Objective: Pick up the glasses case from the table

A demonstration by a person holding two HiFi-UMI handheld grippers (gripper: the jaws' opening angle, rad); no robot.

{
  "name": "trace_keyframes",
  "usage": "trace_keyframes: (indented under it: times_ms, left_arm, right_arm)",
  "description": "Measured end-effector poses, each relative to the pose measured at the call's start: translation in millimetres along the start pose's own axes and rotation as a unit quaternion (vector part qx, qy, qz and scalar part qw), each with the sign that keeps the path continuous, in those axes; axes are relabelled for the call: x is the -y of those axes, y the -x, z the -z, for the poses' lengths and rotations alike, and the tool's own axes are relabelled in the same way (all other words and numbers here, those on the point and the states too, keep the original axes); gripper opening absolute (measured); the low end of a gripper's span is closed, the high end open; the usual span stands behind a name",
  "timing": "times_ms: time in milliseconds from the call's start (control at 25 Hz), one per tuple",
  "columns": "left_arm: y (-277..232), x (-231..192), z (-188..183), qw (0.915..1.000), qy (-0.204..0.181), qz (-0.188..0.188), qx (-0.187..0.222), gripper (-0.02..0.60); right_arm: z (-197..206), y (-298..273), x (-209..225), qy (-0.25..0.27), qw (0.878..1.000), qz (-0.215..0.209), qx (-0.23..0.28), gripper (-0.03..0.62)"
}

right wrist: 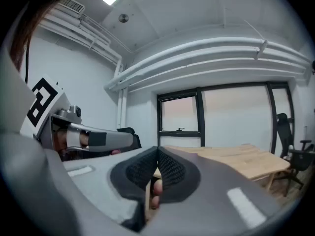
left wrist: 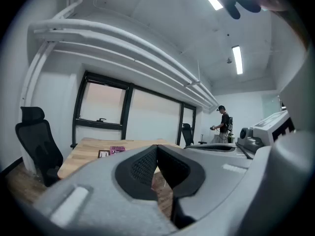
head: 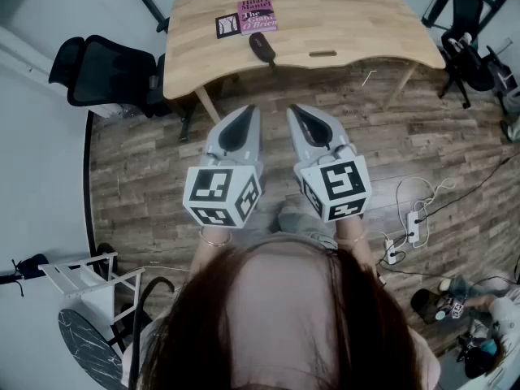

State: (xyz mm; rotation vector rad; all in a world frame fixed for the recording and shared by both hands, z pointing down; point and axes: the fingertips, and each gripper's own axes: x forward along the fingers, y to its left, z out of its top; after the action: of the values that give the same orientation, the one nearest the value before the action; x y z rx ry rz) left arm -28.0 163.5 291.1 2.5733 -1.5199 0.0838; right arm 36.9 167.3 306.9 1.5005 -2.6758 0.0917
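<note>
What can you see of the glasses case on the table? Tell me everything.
The glasses case is a dark, nearly black, elongated oval with rounded ends. It appears closed, and its material cannot be told from here. It lies flat and slightly angled on the light wooden table, towards the front edge, just below the pink book. It rests on the table top. Whether it touches the book is unclear.
</note>
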Motion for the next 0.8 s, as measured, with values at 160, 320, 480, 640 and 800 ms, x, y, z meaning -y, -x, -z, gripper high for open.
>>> trace_keyframes:
  times_ms: [160, 320, 480, 640, 800]
  left_arm:
    - [-12, 5, -1, 1.0000, 0.001, -0.003, 0.003, 0.002]
    - [-24, 11, -2, 0.9999, 0.000, -0.014, 0.008, 0.002]
    - [-28, 14, 1, 0.9996, 0.002, -0.027, 0.007, 0.002]
    - [-32, 11, 5, 0.9993, 0.009, -0.036, 0.003, 0.002]
    - [-39, 3, 6, 0.9990, 0.011, -0.043, 0.000, 0.002]
  right_arm:
    - [-1, 0, 11, 0.001, 1.000, -0.004, 0.005, 0.002]
    - [0, 0, 26, -0.005, 1.000, -0.016, 0.008, 0.002]
    - [4, -1, 34, -0.012, 1.000, -0.028, 0.010, 0.002]
    - [8, -7, 36, -0.021, 0.999, -0.044, 0.007, 0.002]
    - [12, -21, 39, -0.013, 0.999, -0.046, 0.001, 0.002]
